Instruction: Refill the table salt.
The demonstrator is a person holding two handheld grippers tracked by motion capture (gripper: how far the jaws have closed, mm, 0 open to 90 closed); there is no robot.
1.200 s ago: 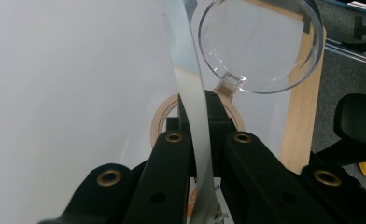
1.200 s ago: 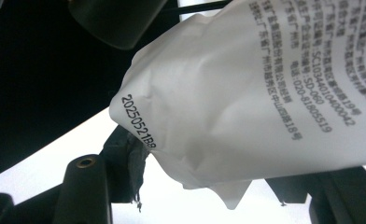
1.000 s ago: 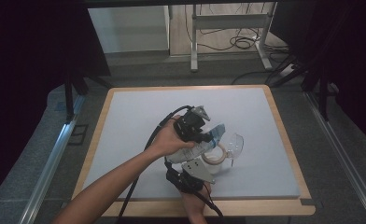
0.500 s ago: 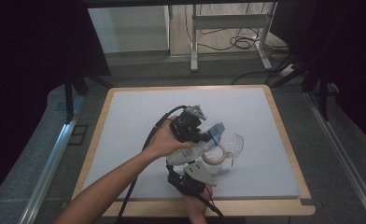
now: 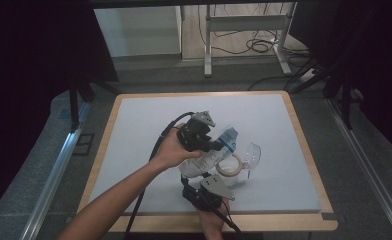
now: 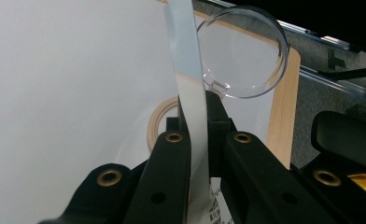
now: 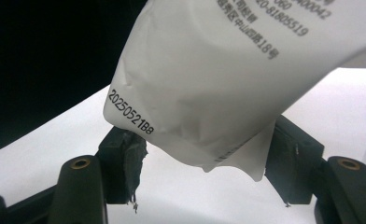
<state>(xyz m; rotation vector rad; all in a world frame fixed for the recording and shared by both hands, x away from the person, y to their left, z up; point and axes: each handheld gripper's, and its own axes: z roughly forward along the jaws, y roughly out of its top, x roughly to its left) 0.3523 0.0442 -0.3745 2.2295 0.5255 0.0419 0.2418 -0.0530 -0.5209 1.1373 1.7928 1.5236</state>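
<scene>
Left claw [image 6: 197, 126] on upright pouch [image 6: 186, 70]

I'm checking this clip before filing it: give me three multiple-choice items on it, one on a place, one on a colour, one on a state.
1. Where does the clear round lid lie?
A. on the floor
B. on the grey mat, beside the wooden ring
C. atop the pouch

2. What colour is the pouch?
A. white with dark print
B. red
C. green

3. How is the left claw?
A. wide open
B. shut on the pouch's flat edge
C. shut on the lid

Key: 1 B, the high view shows lid and ring together on the mat. 2 A, the right gripper view shows it. 3 B, its jaws pinch the thin strip.
</scene>
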